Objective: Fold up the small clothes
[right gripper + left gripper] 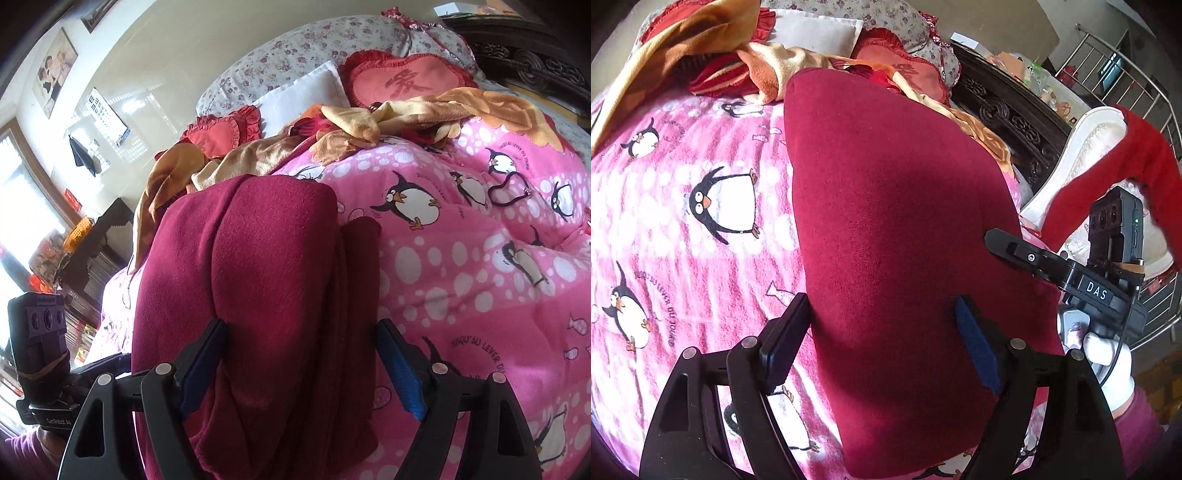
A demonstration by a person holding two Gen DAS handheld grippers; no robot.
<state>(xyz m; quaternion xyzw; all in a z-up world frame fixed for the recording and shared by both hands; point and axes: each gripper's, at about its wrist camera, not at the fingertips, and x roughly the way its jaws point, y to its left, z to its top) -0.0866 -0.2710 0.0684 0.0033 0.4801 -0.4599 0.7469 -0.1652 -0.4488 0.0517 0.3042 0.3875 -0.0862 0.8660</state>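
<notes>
On the pink penguin blanket (pixel 683 155) the folded maroon garment (pixel 894 206) lies near me, soft, light and floppy, while my left gripper (pixel 882 343) and right gripper (pixel 299 369) stand wide open astride it, gripping nothing, so I'd pinch a doubled near edge

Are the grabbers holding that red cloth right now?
No. Both the left gripper and right gripper stand open around the red cloth, pads not pinching it.
</notes>
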